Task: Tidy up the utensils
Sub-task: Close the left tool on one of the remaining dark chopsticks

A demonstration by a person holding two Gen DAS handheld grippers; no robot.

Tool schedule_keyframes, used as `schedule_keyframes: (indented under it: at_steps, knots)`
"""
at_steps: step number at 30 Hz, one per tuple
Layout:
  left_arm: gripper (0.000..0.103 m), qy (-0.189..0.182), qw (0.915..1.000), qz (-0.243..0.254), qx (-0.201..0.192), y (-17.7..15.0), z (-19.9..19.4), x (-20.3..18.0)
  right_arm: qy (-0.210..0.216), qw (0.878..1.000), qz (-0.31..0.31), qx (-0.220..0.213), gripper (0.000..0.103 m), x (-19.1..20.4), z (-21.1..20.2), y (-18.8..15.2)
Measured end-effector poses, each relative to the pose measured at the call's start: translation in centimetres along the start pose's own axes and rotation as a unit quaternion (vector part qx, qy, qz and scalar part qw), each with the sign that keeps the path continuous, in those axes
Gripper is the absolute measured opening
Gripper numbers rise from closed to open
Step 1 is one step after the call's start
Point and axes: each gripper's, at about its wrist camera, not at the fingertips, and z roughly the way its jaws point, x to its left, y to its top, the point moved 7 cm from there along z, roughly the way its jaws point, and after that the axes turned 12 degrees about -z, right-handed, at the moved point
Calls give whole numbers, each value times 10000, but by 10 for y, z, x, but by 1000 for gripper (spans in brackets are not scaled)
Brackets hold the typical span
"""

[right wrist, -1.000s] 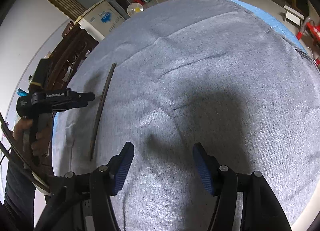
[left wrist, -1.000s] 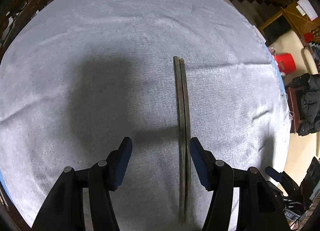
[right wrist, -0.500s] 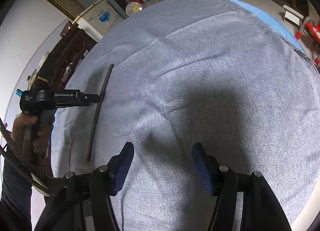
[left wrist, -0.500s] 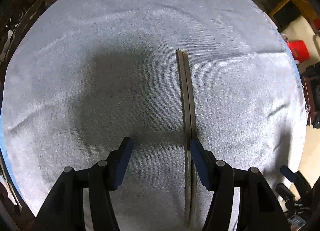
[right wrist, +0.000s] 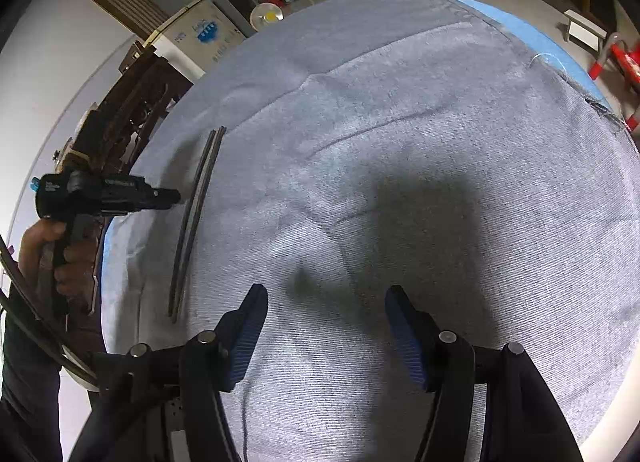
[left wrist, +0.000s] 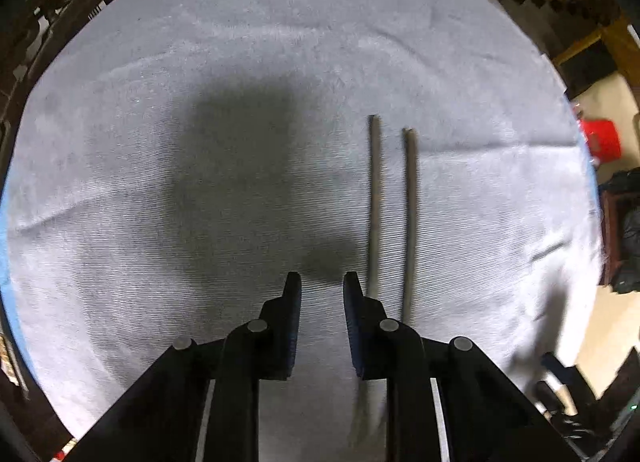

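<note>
Two dark chopsticks lie on the grey cloth (left wrist: 200, 182), side by side with a small gap: one (left wrist: 375, 202) runs under my left gripper's right finger (left wrist: 356, 314), the other (left wrist: 411, 222) lies further right. My left gripper (left wrist: 322, 278) points down just left of them; its jaws are closing with nothing between them. The right wrist view shows the pair (right wrist: 196, 214) at the cloth's left edge, with the left gripper's (right wrist: 172, 195) tip beside it, held by a hand (right wrist: 44, 246). My right gripper (right wrist: 327, 294) hovers open over bare cloth.
The cloth covers a round table with a blue rim (right wrist: 520, 26). Dark wooden chairs (right wrist: 132, 110) stand off the left edge, a white cabinet (right wrist: 200, 30) behind them. A red bucket (left wrist: 602, 140) sits on the floor to the right.
The left jaws have narrowed a lot. The chopsticks, touching before, now lie apart. The left gripper has shifted so both sticks sit outside its right finger. The right gripper has not moved.
</note>
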Motion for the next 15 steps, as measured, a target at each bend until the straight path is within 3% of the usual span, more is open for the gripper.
schedule_keyframes:
  at_steps: [10, 12, 15]
  knots:
    - [21, 236, 9992, 301, 135, 5, 11, -30, -25, 10000, -24, 33, 65, 0, -2, -1]
    - [8, 464, 9983, 334, 105, 3, 11, -27, -48, 10000, -11, 60, 65, -3, -2, 0]
    - [5, 453, 9982, 363, 176, 6, 11, -28, -43, 10000, 1, 68, 65, -4, -2, 1]
